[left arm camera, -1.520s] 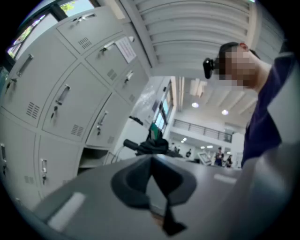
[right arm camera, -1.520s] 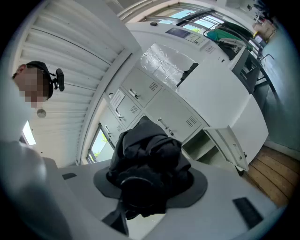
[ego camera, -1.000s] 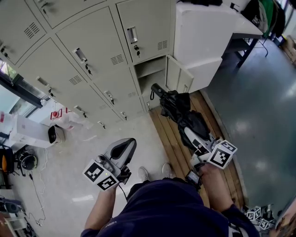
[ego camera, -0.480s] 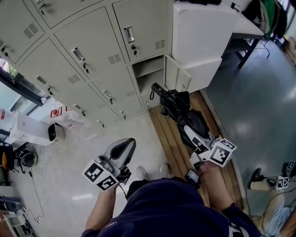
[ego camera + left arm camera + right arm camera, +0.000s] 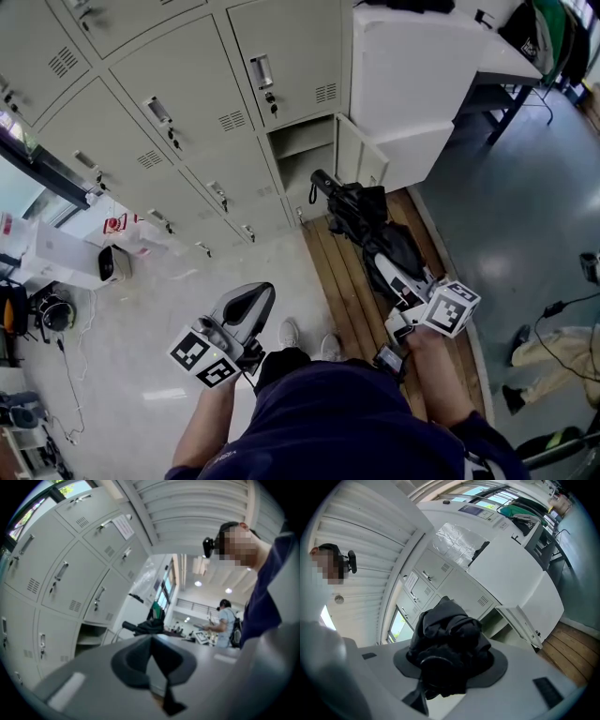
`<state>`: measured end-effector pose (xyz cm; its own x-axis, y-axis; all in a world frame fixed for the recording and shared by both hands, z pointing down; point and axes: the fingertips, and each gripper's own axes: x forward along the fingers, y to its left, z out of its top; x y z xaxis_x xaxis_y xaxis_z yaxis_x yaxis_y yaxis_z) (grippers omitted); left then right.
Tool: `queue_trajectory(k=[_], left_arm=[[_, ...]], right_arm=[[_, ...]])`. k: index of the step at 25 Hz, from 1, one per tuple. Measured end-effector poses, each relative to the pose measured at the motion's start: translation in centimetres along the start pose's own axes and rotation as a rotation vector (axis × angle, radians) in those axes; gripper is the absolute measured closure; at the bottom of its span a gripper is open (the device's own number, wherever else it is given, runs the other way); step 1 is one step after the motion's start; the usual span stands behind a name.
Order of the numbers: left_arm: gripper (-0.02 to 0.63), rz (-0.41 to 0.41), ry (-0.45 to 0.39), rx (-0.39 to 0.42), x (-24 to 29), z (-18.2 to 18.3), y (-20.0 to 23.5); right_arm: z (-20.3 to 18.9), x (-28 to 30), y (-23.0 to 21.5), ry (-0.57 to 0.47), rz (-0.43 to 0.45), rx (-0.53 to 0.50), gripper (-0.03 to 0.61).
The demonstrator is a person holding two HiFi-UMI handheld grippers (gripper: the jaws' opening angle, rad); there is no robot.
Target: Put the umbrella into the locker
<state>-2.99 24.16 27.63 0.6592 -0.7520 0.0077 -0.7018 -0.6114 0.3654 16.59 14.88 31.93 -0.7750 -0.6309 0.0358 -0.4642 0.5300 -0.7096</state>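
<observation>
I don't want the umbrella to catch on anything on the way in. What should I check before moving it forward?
1. Grip: ok. The right gripper is shut on the folded umbrella.
2. Locker open: ok. Its door stands swung out to the right.
3. Aim: ok. The umbrella's free end points at the opening and is short of it.
4. Room inside: cannot tell. The part that shows is bare, but the depth is hidden.
5. Left gripper clear: ok. It is shut, empty, and off to the left of the umbrella.
</observation>
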Motion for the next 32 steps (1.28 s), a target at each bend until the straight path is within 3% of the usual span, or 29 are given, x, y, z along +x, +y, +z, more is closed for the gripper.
queue_trajectory(k=[9,24,32], left_arm=[[0.612,-0.009,0.012,-0.036,1.5,0.1,4.4],[0.612,-0.093,0.074,-0.085,5.5,4.3,22.0],[0.612,-0.159,0.156,-0.091,7.2,4.4,27.1]], right_arm=[[0.1,3.8,-2.9,0.022,-0.056,0.012,0.373],[0.3,19.9,-11.1,0.030,-0.283,-0.033,0.373],[-0.6,26.2,-15.6,0.060,-0.388,-0.097,0.373]])
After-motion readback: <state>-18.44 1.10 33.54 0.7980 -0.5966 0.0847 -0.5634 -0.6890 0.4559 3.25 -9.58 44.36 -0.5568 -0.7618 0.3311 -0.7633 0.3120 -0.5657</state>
